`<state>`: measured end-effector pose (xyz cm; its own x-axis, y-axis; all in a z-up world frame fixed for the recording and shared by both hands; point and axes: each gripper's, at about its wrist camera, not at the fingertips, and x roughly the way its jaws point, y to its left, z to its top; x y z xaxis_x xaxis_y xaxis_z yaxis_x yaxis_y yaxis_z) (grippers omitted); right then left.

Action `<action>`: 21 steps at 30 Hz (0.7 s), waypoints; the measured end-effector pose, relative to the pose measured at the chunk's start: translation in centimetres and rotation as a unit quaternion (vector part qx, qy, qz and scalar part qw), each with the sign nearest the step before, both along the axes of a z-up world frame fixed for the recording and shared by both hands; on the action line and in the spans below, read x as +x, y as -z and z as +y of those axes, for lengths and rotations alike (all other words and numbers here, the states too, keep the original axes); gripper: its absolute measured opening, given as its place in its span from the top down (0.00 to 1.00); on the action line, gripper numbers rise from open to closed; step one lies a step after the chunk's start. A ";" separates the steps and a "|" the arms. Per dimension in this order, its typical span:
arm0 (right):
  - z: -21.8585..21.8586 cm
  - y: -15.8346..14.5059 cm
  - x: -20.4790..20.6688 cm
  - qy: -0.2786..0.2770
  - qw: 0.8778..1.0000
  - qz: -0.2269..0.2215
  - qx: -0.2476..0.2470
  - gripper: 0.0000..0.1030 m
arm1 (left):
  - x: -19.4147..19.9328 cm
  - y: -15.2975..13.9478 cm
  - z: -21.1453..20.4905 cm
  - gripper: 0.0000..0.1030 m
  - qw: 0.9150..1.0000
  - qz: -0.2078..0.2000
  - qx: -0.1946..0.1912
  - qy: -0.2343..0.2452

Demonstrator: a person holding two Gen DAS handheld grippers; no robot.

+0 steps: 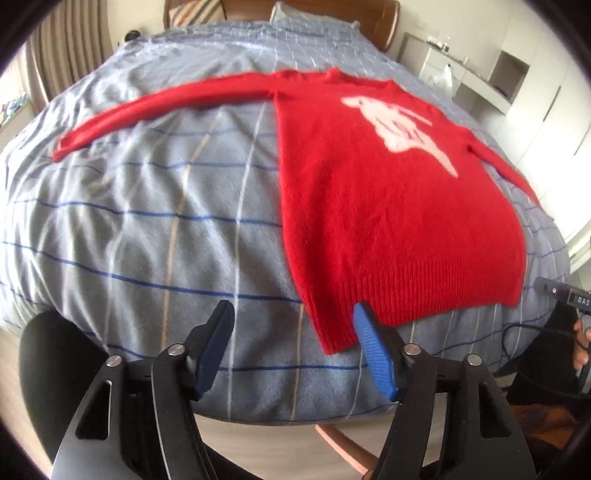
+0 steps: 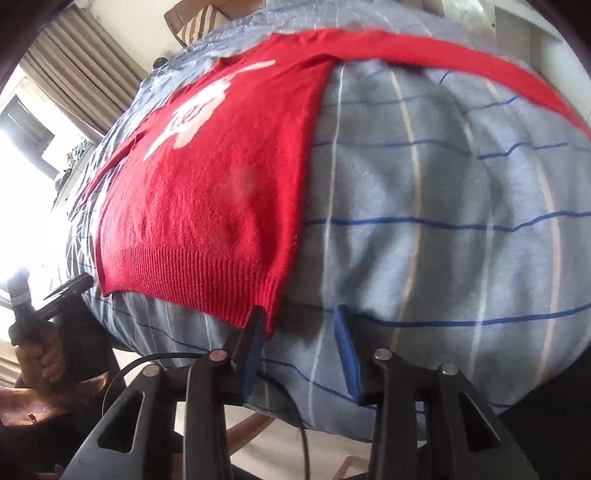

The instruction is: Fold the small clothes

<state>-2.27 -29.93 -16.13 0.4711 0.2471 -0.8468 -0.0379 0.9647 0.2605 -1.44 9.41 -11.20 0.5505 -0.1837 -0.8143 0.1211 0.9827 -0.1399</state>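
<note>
A red knit sweater (image 1: 388, 192) with a white motif lies flat, front up, on the bed, both sleeves spread out sideways. My left gripper (image 1: 293, 314) is open just above the near left corner of the ribbed hem; its right finger (image 1: 369, 350) overlaps that corner. In the right wrist view the sweater (image 2: 221, 177) fills the left half. My right gripper (image 2: 299, 314) is open at the near right hem corner, its left finger (image 2: 251, 343) against the ribbing. The right gripper also shows at the left wrist view's right edge (image 1: 561, 295), and the left gripper at the right wrist view's left edge (image 2: 70, 286).
The bed carries a grey-blue quilt (image 1: 147, 206) with blue and tan lines. A wooden headboard (image 1: 380, 18) and pillows are at the far end. White cabinets (image 1: 517, 81) stand to the right, curtains (image 2: 81, 66) and a bright window to the left. A cable (image 2: 295, 406) hangs below the right gripper.
</note>
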 end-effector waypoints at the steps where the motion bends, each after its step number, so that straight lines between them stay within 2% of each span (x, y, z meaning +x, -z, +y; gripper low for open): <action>1: -0.5 -1.1 -0.2 0.012 0.999 -0.026 -0.019 0.47 | 0.3 -0.8 0.6 0.23 1.000 -0.016 -0.001 -0.009; 3: -1.9 -2.8 -0.1 0.045 0.995 -0.080 -0.036 0.41 | 1.7 -2.1 2.0 0.13 0.998 -0.048 -0.003 -0.030; 6: -3.6 -4.1 1.7 0.082 0.983 -0.153 -0.054 0.37 | 5.4 -2.8 3.3 0.09 0.994 -0.088 0.008 -0.058; 8: -4.2 -3.7 3.4 0.098 0.975 -0.186 -0.072 0.37 | 7.8 -2.3 4.2 0.07 0.992 -0.101 0.015 -0.074; 11: -4.9 -2.3 6.0 0.112 0.972 -0.192 -0.077 0.37 | 11.4 -0.5 5.1 0.07 0.990 -0.094 0.020 -0.101; 14: -5.3 -0.3 6.7 0.129 0.969 -0.195 -0.078 0.37 | 12.4 2.2 6.4 0.07 0.989 -0.073 0.014 -0.126; 15: -5.3 0.5 7.0 0.132 0.971 -0.180 -0.084 0.37 | 12.2 3.0 6.7 0.07 0.989 -0.072 0.003 -0.126; 17: -5.8 1.6 7.6 0.135 0.975 -0.155 -0.078 0.37 | 11.9 3.1 6.2 0.03 0.989 -0.081 0.017 -0.119; 21: -6.4 2.4 7.4 0.142 0.975 -0.161 -0.065 0.34 | 12.2 3.4 5.5 0.00 0.991 -0.078 0.034 -0.107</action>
<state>5.16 -36.30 -18.51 0.7518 -0.0310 -0.6586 0.1750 0.9725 0.1539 10.72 14.93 -14.60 0.6909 0.0032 -0.7229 -0.0765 0.9947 -0.0688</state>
